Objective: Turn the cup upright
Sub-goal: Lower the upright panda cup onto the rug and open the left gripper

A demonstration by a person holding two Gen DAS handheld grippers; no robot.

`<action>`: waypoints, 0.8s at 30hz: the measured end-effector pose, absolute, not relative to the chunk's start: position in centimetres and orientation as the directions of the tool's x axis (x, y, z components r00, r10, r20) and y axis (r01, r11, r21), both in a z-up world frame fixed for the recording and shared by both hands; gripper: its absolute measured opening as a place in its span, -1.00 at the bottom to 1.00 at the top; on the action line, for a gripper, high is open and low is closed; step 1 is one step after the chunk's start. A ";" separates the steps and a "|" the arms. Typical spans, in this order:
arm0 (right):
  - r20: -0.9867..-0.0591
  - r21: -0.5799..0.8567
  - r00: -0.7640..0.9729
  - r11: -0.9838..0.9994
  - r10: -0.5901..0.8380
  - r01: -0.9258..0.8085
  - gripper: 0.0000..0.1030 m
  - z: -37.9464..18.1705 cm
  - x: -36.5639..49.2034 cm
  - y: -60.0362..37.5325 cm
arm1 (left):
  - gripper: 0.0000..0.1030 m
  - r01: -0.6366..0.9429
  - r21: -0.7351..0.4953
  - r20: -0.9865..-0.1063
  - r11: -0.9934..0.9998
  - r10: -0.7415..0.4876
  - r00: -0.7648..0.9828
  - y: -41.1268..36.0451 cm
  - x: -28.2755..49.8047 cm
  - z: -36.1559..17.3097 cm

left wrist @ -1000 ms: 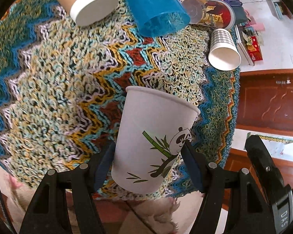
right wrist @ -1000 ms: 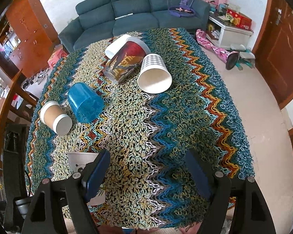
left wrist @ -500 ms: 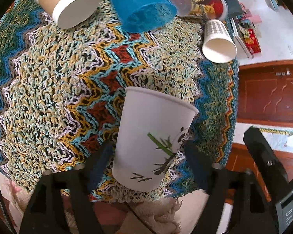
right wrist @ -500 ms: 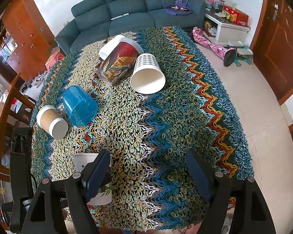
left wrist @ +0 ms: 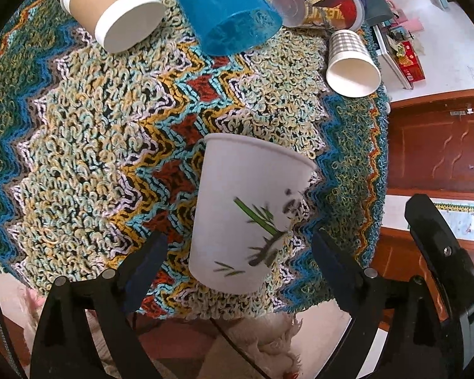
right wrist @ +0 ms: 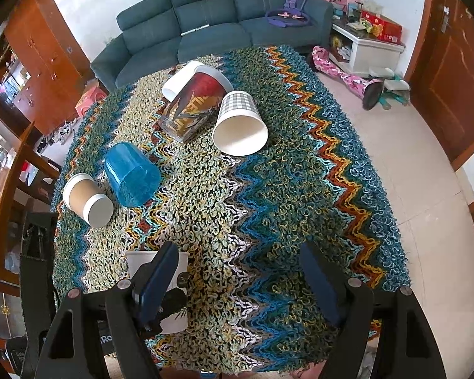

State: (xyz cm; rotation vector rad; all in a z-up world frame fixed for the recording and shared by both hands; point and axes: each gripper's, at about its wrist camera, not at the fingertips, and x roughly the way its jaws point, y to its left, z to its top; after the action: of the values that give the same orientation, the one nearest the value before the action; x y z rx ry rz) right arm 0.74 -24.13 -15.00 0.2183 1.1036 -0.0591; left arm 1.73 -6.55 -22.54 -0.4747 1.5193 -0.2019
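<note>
A white paper cup with a panda and bamboo print [left wrist: 249, 218] stands upright near the table's front edge, its mouth up. My left gripper [left wrist: 237, 262] is open, with a clear gap between each finger and the cup. In the right wrist view the same cup [right wrist: 180, 268] stands at the lower left, partly hidden behind my right gripper's left finger. My right gripper [right wrist: 237, 278] is open and empty above the table's front part.
Several cups lie on their sides on the zigzag cloth [right wrist: 268, 189]: a brown cup [right wrist: 87, 197], a blue plastic cup [right wrist: 131, 178], a checked cup [right wrist: 238, 124], a red printed cup [right wrist: 192, 105] and a white one behind it. A sofa [right wrist: 224, 28] stands behind the table.
My left gripper has opened off the panda cup and drawn back a little; the cup stays standing. The right gripper has drawn back slightly and stays open.
</note>
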 end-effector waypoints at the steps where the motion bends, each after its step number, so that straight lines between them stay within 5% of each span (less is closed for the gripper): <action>1: -0.890 0.147 0.453 0.977 0.062 0.154 0.55 -14.9 0.7 -24.1 | 0.83 -0.160 -0.419 -0.908 0.894 -0.414 0.061 -6.5 1.6 -22.3; 16: -0.867 0.168 0.490 0.979 0.091 0.116 0.55 -12.6 -0.4 -22.5 | 0.83 -0.047 -0.368 -0.919 0.929 -0.356 0.169 -2.9 -0.7 -16.9; 24: -0.881 0.172 0.456 0.983 0.124 0.065 0.55 -13.1 -0.2 -20.2 | 0.83 0.071 -0.166 -0.933 0.984 -0.180 0.312 -1.1 -1.6 -13.7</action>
State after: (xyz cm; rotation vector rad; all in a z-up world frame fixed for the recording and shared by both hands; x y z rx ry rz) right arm -0.19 -20.17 -13.14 0.1909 1.0989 0.0367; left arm -1.56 -1.10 -13.67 -0.0999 1.2429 -0.1663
